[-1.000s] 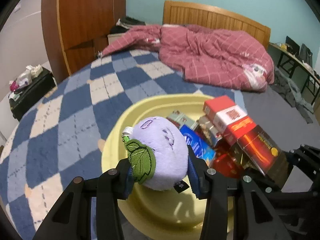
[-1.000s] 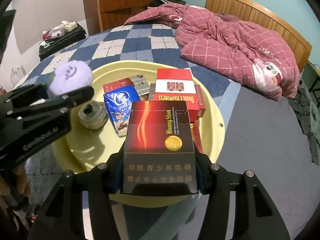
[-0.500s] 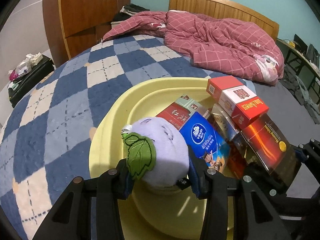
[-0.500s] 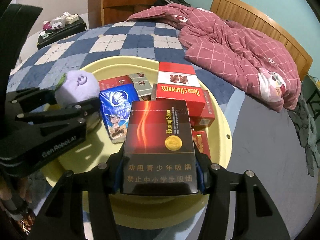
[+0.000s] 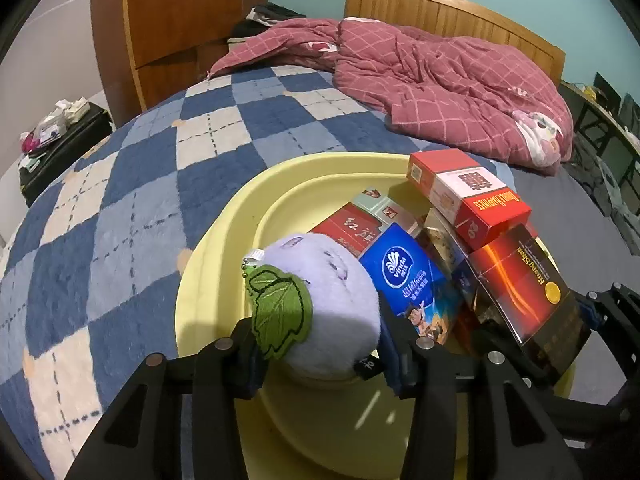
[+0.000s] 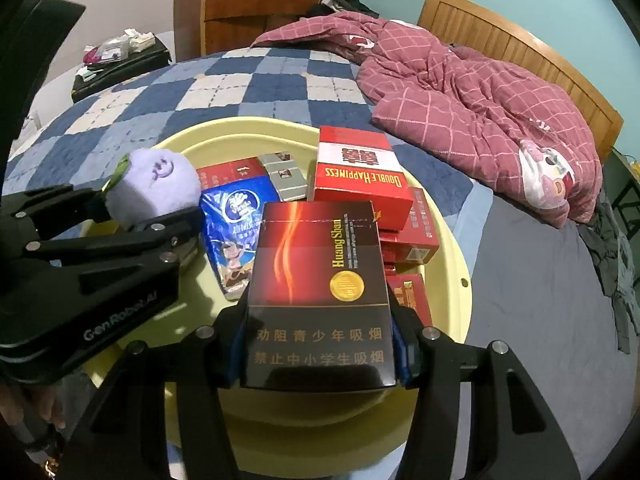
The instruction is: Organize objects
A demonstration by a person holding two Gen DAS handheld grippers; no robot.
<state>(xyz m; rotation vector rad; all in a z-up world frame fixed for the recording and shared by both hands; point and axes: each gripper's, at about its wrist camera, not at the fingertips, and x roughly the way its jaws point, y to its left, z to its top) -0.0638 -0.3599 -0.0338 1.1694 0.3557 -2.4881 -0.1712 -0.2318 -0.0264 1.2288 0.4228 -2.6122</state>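
Plush [image 5: 320, 304], round, lilac and fuzzy with a stitched green felt leaf, sits low in the middle of the left wrist view between the fingers of the left gripper [image 5: 320, 344]. The jaws are opening, though the pads look as if they touch its sides. It hangs over the pale yellow plastic basin [image 5: 224, 240], smooth and round with a stepped rim, on a blue checked quilt [image 5: 120, 200]. Inside, toward the right, lie stiff card packs and a glossy blue tissue packet [image 5: 408, 276]. The step in hand looks like dropping the toy into the basin; next, the jaws must part enough to free it, then lift clear.

Carton [image 6: 320, 300] fills the lower middle of the right wrist view: a flat, glossy, dark red box with gold print, clamped by its long edges in the right gripper [image 6: 320, 344]. It is held above the basin's near rim [image 6: 460, 248]. Behind it a red-and-white box [image 6: 360, 176] rests on other packs; the plush shows at left. Placing the carton calls for lowering it flat onto a free spot before letting go.
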